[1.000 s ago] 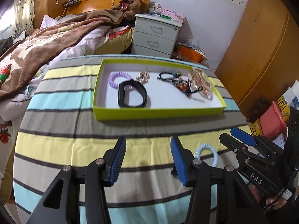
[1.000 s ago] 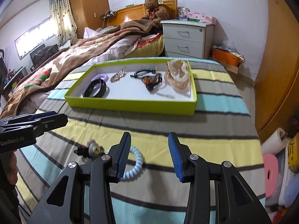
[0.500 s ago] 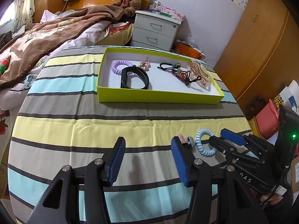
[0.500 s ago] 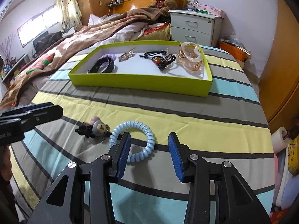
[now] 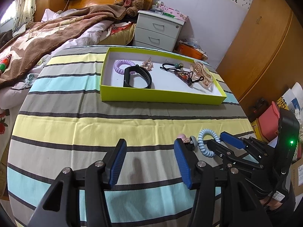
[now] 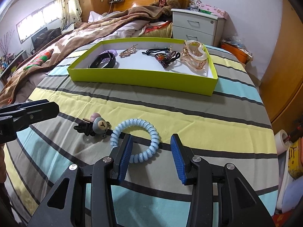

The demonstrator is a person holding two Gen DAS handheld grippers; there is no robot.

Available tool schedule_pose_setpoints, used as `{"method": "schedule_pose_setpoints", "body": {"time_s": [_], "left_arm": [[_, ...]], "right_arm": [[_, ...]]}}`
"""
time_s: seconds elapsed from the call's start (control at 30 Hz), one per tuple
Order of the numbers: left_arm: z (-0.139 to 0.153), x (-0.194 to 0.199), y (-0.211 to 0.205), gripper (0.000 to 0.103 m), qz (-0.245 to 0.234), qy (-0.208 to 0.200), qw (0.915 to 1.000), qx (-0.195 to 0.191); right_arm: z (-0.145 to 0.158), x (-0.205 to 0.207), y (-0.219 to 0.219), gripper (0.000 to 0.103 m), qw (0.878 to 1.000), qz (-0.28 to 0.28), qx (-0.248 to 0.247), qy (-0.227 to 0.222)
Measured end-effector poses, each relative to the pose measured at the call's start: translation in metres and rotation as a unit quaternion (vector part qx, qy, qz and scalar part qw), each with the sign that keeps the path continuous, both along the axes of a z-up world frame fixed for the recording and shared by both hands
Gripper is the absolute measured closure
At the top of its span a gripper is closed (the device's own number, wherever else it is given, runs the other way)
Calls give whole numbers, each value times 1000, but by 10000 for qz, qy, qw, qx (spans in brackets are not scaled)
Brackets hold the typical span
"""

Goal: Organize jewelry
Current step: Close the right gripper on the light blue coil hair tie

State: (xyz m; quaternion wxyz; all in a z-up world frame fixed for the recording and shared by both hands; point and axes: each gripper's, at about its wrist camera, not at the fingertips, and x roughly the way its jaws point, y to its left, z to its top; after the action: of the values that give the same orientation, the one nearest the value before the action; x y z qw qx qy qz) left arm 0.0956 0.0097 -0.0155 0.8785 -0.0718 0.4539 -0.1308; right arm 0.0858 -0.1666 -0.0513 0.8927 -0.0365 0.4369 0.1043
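With my right gripper (image 6: 151, 156) standing apart over the near arc of the blue coil tie (image 6: 136, 139), nothing pinched yet, I should lower straight and close on that arc only. Left gripper (image 5: 149, 160) hangs apart, empty. Bear hair tie (image 6: 94, 127) lies just beside. Green tray (image 6: 140, 79) waits toward the table's far edge.

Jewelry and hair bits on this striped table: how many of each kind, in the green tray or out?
Spiral coil ties: 2, purple in the tray, blue outside
Black band: 1
Gold clip: 1
Black elastic ties: 1 bunch
Beaded piece: 1
Clear amber claw clip: 1
Bear-charm tie: 1
Total: 8
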Motion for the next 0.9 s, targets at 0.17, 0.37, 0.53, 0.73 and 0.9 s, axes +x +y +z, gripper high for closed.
{"method": "schedule_pose_setpoints", "body": {"time_s": [0.17, 0.37, 0.53, 0.73, 0.9], "left_arm": [[0, -1, -3, 49, -9, 1, 10000, 25], [0, -2, -11, 49, -65, 20, 9999, 86], [-1, -1, -20, 49, -152, 46, 9998, 137], [-3, 0, -34, 49, -311, 99, 9993, 154], [-7, 0, -45, 47, -434, 158, 9988, 186]], "right_arm": [[1, -2, -4, 83, 10000, -57, -6, -16], [2, -4, -11, 92, 9999, -86, 98, -29], [6, -8, -21, 93, 9996, -162, 194, -121], [9, -12, -35, 93, 9990, -278, 301, -186], [12, -16, -45, 93, 9984, -361, 352, -245]]}}
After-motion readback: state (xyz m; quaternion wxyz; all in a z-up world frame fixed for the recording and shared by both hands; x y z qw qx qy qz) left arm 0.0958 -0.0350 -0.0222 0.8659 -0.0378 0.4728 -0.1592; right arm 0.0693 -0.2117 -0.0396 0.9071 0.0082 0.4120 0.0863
